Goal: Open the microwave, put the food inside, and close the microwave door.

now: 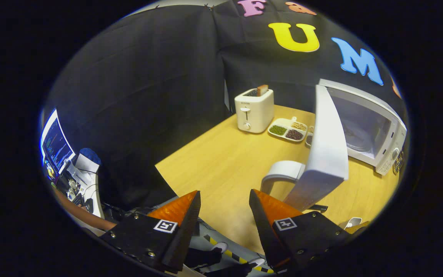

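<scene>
wooden table (221, 161) in a black-cloth booth, seen from the gripper view. gripper (224, 198) hovers over the table's near edge, fingers spread wide, nothing between them. microwave (375, 127) sits beyond the fingers on the far right of the table, cavity visible — its door (327, 146) swung wide open toward the camera, handle (283, 173) just ahead of the right finger. toaster (254, 109) at the table's back, a bread slice (262, 90) sticking up from its slot. divided tray (288, 129) of beans lies between toaster and microwave. monitor (54, 144) and desk clutter off to the left, well apart.
</scene>
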